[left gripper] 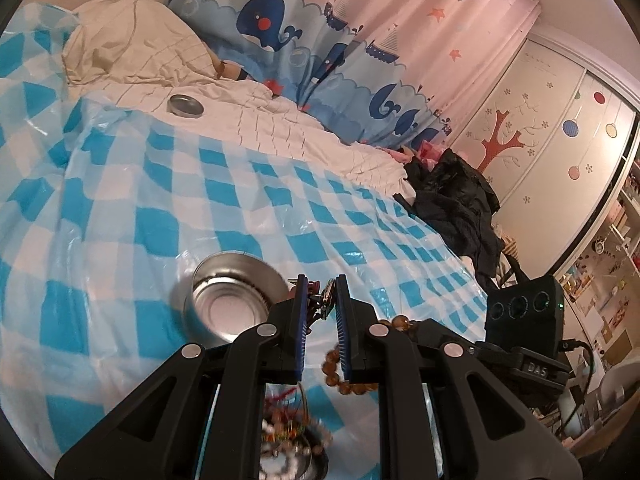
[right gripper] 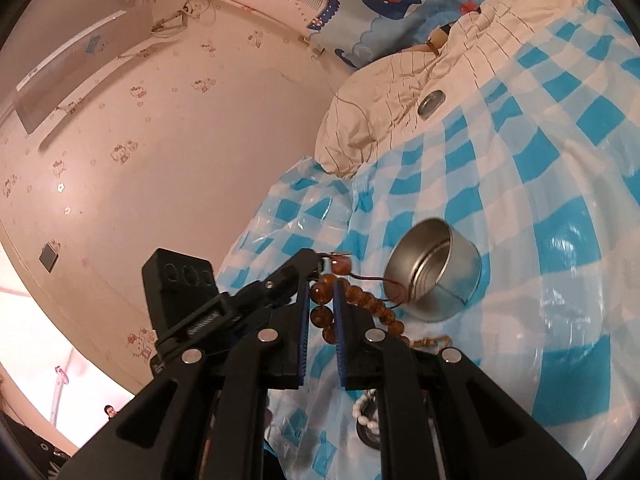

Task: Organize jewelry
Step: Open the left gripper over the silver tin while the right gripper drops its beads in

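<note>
The right gripper is clamped on a string of round amber-brown beads. The left gripper is nearly closed on a small metal piece at one end of the string. Beyond both sits an open round silver tin on the blue-and-white checked plastic sheet; its round lid lies farther off on cream bedding.
</note>
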`<state>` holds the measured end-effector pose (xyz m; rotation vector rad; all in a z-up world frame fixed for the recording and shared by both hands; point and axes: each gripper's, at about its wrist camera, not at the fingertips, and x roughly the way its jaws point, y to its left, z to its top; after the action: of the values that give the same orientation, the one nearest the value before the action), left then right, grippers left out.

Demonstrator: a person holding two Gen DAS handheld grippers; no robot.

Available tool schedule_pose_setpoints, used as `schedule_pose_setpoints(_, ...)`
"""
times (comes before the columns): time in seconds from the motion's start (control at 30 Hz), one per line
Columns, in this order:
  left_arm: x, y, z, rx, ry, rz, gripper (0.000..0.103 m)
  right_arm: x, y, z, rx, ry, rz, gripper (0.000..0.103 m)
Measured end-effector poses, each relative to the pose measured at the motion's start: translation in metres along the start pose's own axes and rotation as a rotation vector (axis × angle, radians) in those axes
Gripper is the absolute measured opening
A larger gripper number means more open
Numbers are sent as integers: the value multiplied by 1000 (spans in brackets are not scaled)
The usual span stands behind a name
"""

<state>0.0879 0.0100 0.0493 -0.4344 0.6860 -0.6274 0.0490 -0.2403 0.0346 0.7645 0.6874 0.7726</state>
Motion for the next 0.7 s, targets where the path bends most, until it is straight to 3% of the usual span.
schedule_pose_setpoints(0.17, 30, 14, 11, -17, 48, 26, 12, 8, -9, 18, 28, -18, -11, 12)
schedule_pose_setpoints(0.23, 44, 25, 13, -30, 86, 80, 15, 16, -14, 26, 43, -16, -12, 12)
schedule_pose_setpoints(0.3, 49, 35, 14, -60, 109, 148, 20, 27, -17, 32, 48, -6, -15, 12)
schedule_pose_setpoints(0.37, 43, 38, 16, -83, 92, 149, 27, 36, -19, 36, 57, 6, -13, 12)
schedule_pose_setpoints(0.47, 27, 31, 22, -31, 46, 196, 42, 54, -23, 40, 70, 31, -5, 12)
schedule_pose_setpoints(0.5, 23, 30, 22, -19, 39, 209, 44, 60, -24, 41, 64, 39, -29, 13)
schedule_pose_setpoints(0.57, 18, 29, 22, 1, 38, 234, 46, 72, -25, 44, 0, 53, -217, 13)
schedule_pose_setpoints(0.63, 13, 29, 20, 14, 44, 267, 48, 72, -24, 45, -50, 57, -352, 15)
schedule_pose_setpoints(0.7, 8, 29, 16, 27, 52, 302, 52, 59, -24, 42, -38, 46, -375, 26)
